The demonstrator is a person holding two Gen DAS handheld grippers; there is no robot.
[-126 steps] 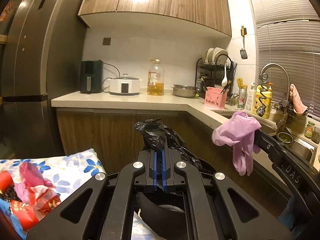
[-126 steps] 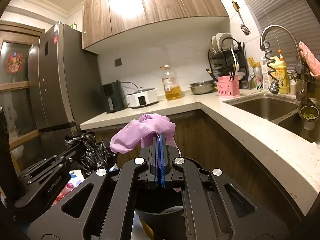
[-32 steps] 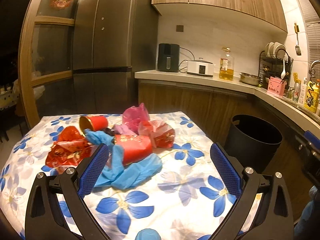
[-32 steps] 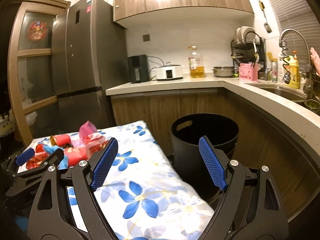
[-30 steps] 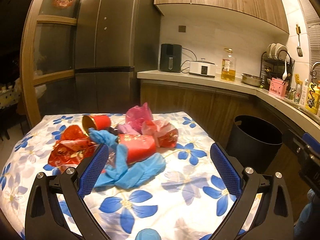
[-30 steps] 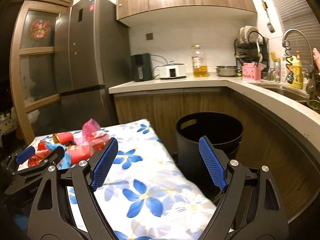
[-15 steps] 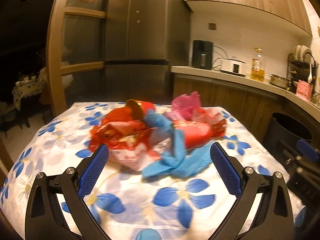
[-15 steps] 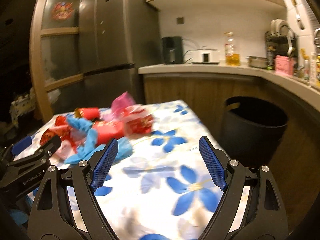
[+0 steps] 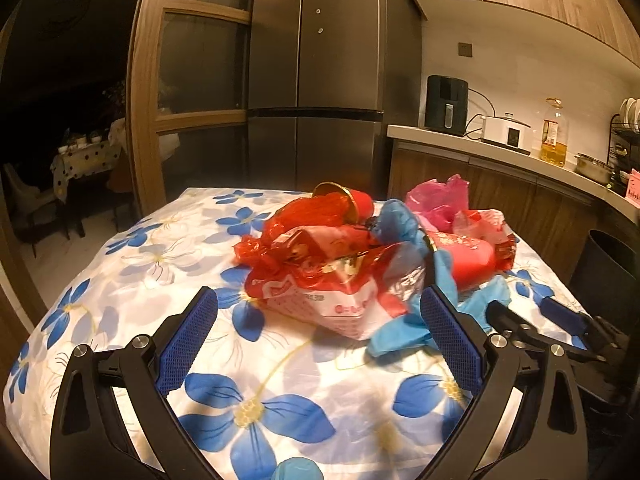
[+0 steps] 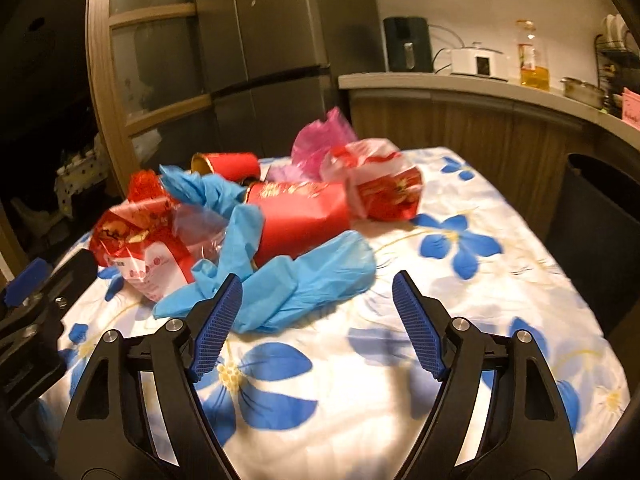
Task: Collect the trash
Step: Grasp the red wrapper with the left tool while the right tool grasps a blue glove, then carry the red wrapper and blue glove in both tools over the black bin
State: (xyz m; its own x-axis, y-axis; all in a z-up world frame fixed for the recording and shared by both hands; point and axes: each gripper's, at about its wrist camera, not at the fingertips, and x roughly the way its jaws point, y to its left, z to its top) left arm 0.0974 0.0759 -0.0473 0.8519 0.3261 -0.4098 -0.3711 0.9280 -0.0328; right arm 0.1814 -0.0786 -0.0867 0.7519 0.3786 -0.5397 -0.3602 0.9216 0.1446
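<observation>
Blue-padded right gripper (image 10: 316, 320): I am holding it low over the flowered tablecloth (image 10: 400, 380); its jaws are closing but standing well apart, with only cloth between them.
Right gripper's left pad (image 10: 218, 324): it is sitting just in front of the blue glove (image 10: 304, 280), and I cannot tell whether it is touching.
Left gripper (image 9: 320, 340): I am pointing it at the pile, jaws spread wide, nothing clamped; the red and white wrapper (image 9: 340, 292) is lying just beyond the gap.
Left gripper seen from the right: its dark frame is showing at the left edge of the right view, beside the wrapper.
Trash pile: it is lying in the middle of the cloth, holding the wrapper, the blue glove, a red tube (image 10: 296, 216) on its side, a red can (image 10: 226, 166) with a gold rim, a pink bag (image 10: 320, 136) and another red and white packet (image 10: 380, 184).
Black bin (image 10: 600, 216): it is standing on the floor to the right of the table, well apart from the pile.
Behind: a dark fridge (image 9: 316, 72) and a counter (image 10: 460, 84) are standing against the wall.
</observation>
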